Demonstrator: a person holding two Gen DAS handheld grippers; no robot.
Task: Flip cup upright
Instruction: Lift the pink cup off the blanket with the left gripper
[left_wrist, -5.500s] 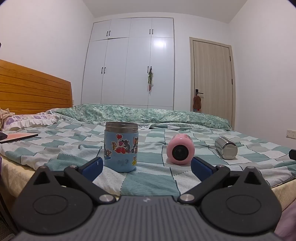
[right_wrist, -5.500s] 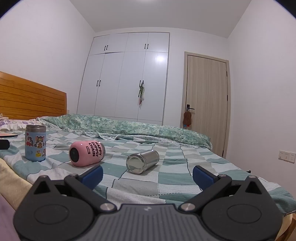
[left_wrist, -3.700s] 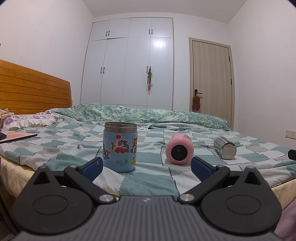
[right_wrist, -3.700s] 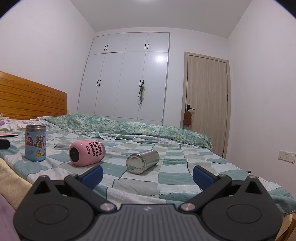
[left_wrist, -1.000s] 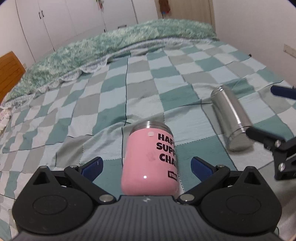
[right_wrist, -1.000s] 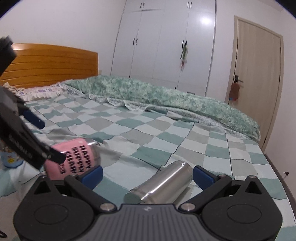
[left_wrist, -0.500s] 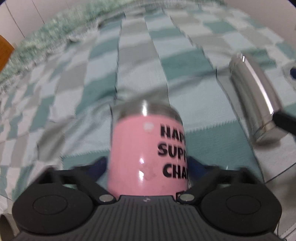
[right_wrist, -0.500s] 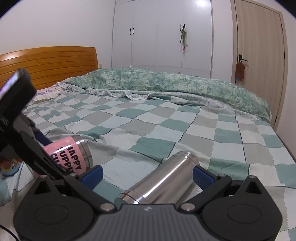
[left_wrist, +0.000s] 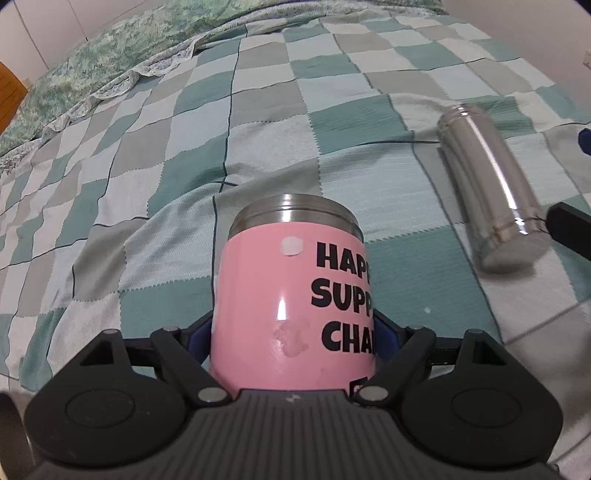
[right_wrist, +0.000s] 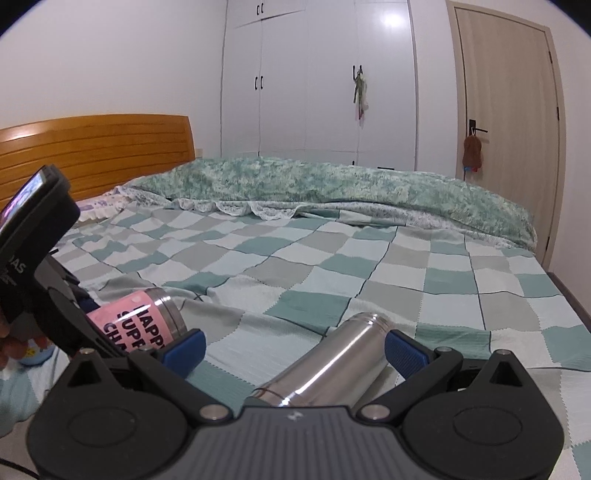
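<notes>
A pink cup (left_wrist: 295, 295) with black lettering lies on its side on the checked bedspread, its steel rim pointing away from me. My left gripper (left_wrist: 293, 338) is shut on the pink cup, blue pads pressed to both sides. The cup also shows at the left of the right wrist view (right_wrist: 136, 325). A steel cup (right_wrist: 325, 369) lies on its side between the fingers of my right gripper (right_wrist: 293, 349), which is open, its pads clear of the cup. The steel cup shows at the right of the left wrist view (left_wrist: 491, 192).
The bed (right_wrist: 332, 266) has a checked green and grey cover, with a rolled green quilt (right_wrist: 332, 184) at the back. A wooden headboard (right_wrist: 103, 147) stands to the left. A blue sticker cup (right_wrist: 33, 354) peeks out at far left. White wardrobes and a door stand behind.
My left gripper has closed in around the pink cup and shut on it. My right gripper has moved forward so the steel cup now lies between its open fingers.
</notes>
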